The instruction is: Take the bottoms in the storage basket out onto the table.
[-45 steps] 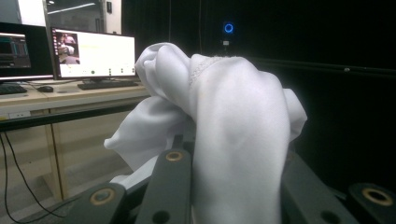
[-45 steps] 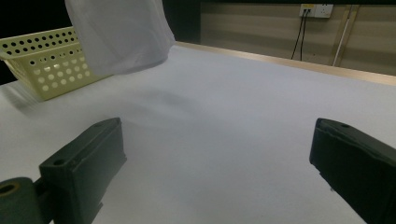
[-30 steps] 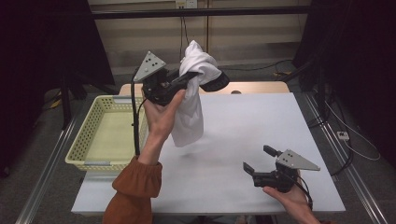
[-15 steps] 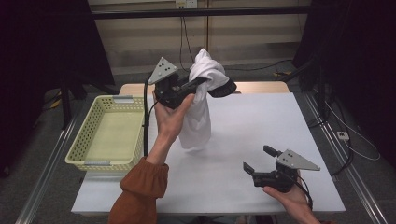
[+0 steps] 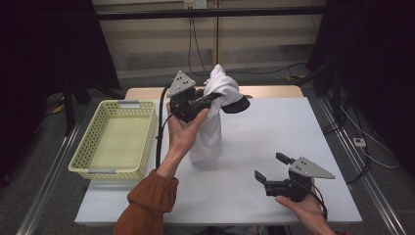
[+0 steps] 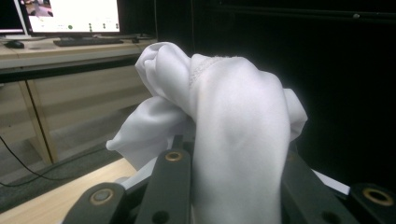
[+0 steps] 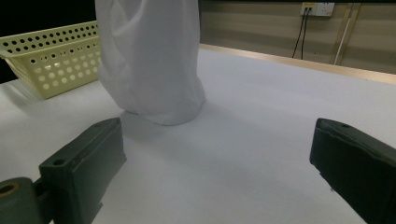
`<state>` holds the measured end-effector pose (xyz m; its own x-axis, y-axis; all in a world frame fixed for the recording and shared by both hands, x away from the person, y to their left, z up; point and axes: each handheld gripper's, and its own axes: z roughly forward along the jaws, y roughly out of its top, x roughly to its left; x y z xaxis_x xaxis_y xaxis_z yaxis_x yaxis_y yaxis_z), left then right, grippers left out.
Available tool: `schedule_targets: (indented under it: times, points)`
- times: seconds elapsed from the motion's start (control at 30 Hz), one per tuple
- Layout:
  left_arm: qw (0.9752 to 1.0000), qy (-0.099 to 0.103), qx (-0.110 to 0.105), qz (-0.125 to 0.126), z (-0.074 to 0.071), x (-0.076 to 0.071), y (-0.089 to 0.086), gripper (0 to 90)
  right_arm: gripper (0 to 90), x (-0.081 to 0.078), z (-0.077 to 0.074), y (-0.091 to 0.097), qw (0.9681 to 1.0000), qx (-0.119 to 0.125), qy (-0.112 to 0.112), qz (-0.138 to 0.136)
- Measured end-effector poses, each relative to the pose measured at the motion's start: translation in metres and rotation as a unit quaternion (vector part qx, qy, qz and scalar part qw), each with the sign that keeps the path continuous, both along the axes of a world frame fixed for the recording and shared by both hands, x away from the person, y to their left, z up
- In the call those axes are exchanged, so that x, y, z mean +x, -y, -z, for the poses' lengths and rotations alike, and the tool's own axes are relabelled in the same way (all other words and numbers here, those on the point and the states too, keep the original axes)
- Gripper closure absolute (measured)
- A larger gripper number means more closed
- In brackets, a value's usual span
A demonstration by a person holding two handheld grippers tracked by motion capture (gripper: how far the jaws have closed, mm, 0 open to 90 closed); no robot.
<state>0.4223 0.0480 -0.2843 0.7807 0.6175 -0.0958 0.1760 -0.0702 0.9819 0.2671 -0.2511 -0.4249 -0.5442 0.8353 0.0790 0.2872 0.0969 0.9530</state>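
Note:
A white cloth [image 5: 209, 132] hangs from my left gripper [image 5: 219, 99], which is shut on its bunched top above the middle of the white table [image 5: 279, 127]. The cloth's lower end touches the tabletop. In the left gripper view the cloth [image 6: 233, 116] bulges up between the two black jaws of the gripper [image 6: 236, 179]. My right gripper [image 5: 272, 167] rests low near the table's front right, open with nothing between its jaws. In the right gripper view, the right gripper [image 7: 219, 158] has its jaws wide apart, and the hanging cloth [image 7: 149, 60] stands ahead on the table.
A pale yellow perforated basket [image 5: 83, 155] sits on the table's left end, also in the right gripper view as the basket [image 7: 51, 56]. A black cable [image 5: 159, 142] trails from the left gripper. Dark stands flank the table.
My left hand has moved right and down with the cloth, away from the basket, so the cloth's bottom now meets the table. The right gripper has stayed still.

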Motion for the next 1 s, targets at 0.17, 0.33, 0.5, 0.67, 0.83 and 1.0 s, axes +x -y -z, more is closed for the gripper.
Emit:
schedule_targets:
  times: [0.17, 0.33, 0.5, 0.67, 0.83, 1.0]
  points:
    - [0.9998, -0.007, 0.019, 0.0, 0.009, 0.002, 0.0, 77.5, 2.9, 0.0, 0.0, -0.001, 1.0, 0.0, 0.001, -0.002]
    - [0.9994, -0.021, 0.028, -0.004, 0.02, 0.005, -0.003, 77.5, 2.9, 0.0, 0.0, 0.0, 1.0, 0.001, 0.0, 0.0]
    - [0.9987, -0.036, 0.036, -0.005, 0.031, 0.008, -0.006, 77.5, 2.9, 0.0, 0.0, -0.001, 1.0, -0.001, -0.001, -0.003]
    - [0.9979, -0.05, 0.041, -0.01, 0.041, 0.009, -0.01, 77.4, 2.9, 0.0, 0.0, 0.0, 1.0, 0.0, -0.001, -0.003]
    - [0.9969, -0.057, 0.054, -0.011, 0.049, 0.008, -0.012, 77.4, 2.9, 0.0, 0.0, -0.001, 1.0, -0.001, -0.001, -0.003]
    - [0.996, -0.062, 0.063, -0.008, 0.054, 0.007, -0.012, 77.3, 3.0, 0.0, 0.001, -0.001, 1.0, -0.001, -0.002, -0.002]
